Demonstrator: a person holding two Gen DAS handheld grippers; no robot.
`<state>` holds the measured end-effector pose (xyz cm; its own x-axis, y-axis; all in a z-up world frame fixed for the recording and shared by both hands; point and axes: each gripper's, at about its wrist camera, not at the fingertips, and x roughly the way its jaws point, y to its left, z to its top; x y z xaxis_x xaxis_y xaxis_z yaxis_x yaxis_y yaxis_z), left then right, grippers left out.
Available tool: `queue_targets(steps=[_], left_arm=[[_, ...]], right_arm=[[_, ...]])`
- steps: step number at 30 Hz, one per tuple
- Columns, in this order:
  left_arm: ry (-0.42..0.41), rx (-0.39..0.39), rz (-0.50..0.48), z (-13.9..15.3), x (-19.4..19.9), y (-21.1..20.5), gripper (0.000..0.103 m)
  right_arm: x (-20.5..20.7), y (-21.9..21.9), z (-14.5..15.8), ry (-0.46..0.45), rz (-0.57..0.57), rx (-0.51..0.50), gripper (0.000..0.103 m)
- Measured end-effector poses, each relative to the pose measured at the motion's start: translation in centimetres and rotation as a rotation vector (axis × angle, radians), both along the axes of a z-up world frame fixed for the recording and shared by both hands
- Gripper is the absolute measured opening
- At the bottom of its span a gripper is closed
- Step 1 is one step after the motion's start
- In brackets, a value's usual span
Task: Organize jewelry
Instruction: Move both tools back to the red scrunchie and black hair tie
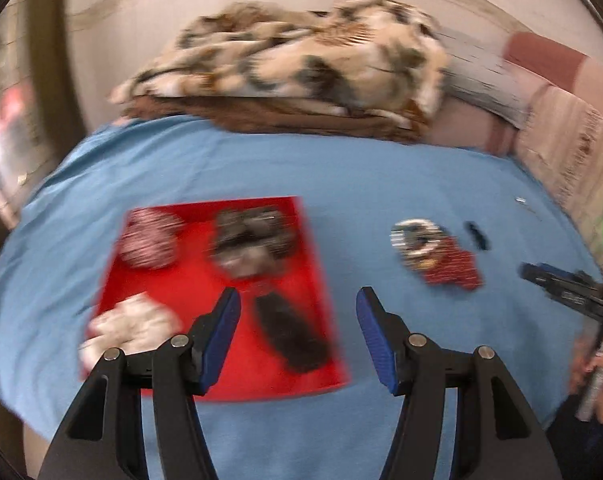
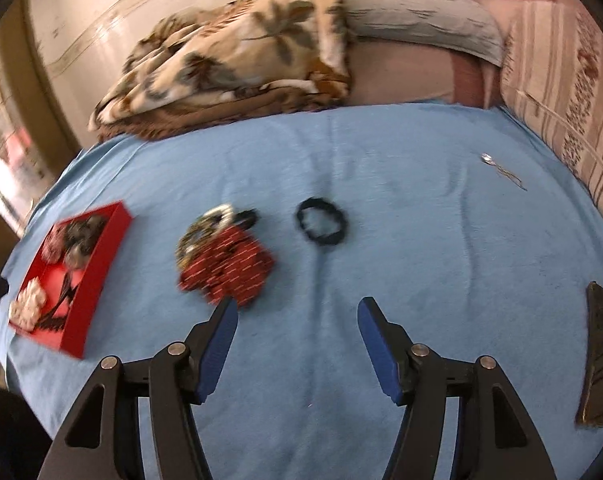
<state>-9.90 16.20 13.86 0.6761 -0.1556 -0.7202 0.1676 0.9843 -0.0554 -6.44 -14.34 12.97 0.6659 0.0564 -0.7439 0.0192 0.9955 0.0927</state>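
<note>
On the blue sheet (image 2: 381,208) a red tray (image 2: 101,264) sits near the left edge, already holding several soft pieces. A heap of a red scrunchie (image 2: 229,268) and a beaded bangle (image 2: 205,228) lies mid-sheet beside the tray, with a black scrunchie (image 2: 321,226) just to its right and a thin silver pin (image 2: 501,170) well apart toward the far right corner. The scrunchies look light, soft and squashy, so pinching a bunched fold should hold. The bangle seems stiffer and slippery, best taken across its rim. The left gripper (image 1: 299,300) and right gripper (image 2: 297,308) are both wide and empty.
</note>
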Motion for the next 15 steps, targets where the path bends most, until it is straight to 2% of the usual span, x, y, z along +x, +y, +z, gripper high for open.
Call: queue_targets(steps=[6, 9, 12, 14, 15], left_arm=[[0.108, -0.105, -0.130, -2.7, 3.1, -7.8, 0.059], [0.144, -0.094, -0.166, -4.5, 4.7, -11.3, 0.059], [0.196, -0.098, -0.195, -6.4, 6.4, -13.7, 0.049], [0.221, -0.110, -0.202, -7.3, 7.4, -14.8, 0.048], [0.228, -0.115, -0.205, -7.6, 7.9, -15.4, 0.048]], right_arm=[[3.6, -2.9, -1.1, 0.028, -0.023, 0.128, 0.067], [5.7, -3.5, -1.5, 0.037, 0.004, 0.176, 0.067], [7.4, -3.2, -2.1, 0.043, 0.035, 0.175, 0.067], [8.4, -3.0, -2.6, 0.054, 0.051, 0.179, 0.066], [8.9, -3.0, -2.9, 0.060, 0.059, 0.180, 0.063]])
